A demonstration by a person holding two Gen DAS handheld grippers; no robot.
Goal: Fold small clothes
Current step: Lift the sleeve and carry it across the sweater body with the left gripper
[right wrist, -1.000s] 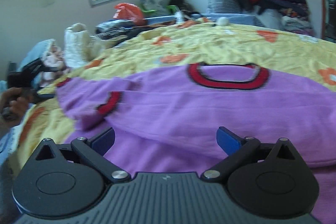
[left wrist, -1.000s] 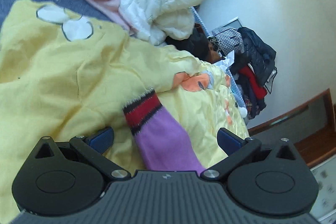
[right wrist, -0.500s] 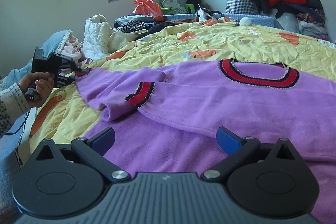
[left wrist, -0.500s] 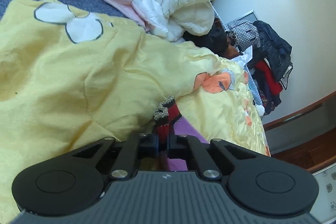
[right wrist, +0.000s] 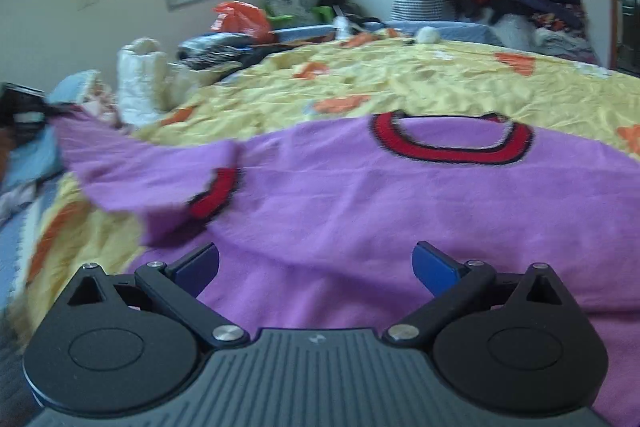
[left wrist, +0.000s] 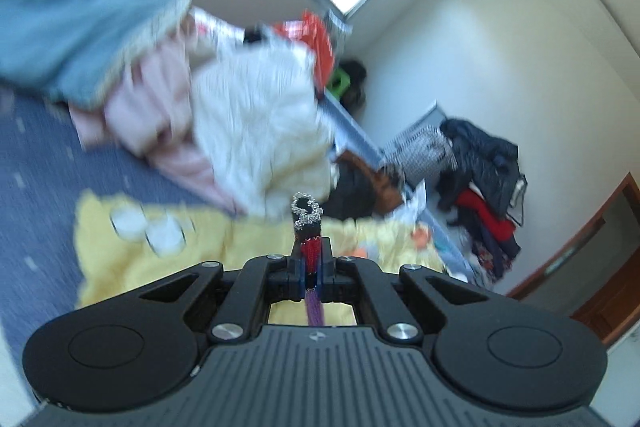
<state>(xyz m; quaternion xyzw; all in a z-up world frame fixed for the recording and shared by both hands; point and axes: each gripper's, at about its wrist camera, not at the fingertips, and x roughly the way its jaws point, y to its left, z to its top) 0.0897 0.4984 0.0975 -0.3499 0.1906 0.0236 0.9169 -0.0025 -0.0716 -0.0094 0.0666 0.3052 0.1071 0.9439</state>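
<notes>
Left tool [left wrist: 311, 267] clamps sweater cuff [left wrist: 306, 215]; right tool [right wrist: 316, 267] hovers agape over sweater [right wrist: 360, 207].

A purple sweater [right wrist: 360, 211] with a red-and-black collar [right wrist: 452, 141] lies spread on a bed under a yellow sheet [right wrist: 400, 79]. One sleeve, its red cuff [right wrist: 214, 195] showing, is folded inward. The right tool [right wrist: 316, 263] hovers low over the hem, jaws wide apart.
</notes>
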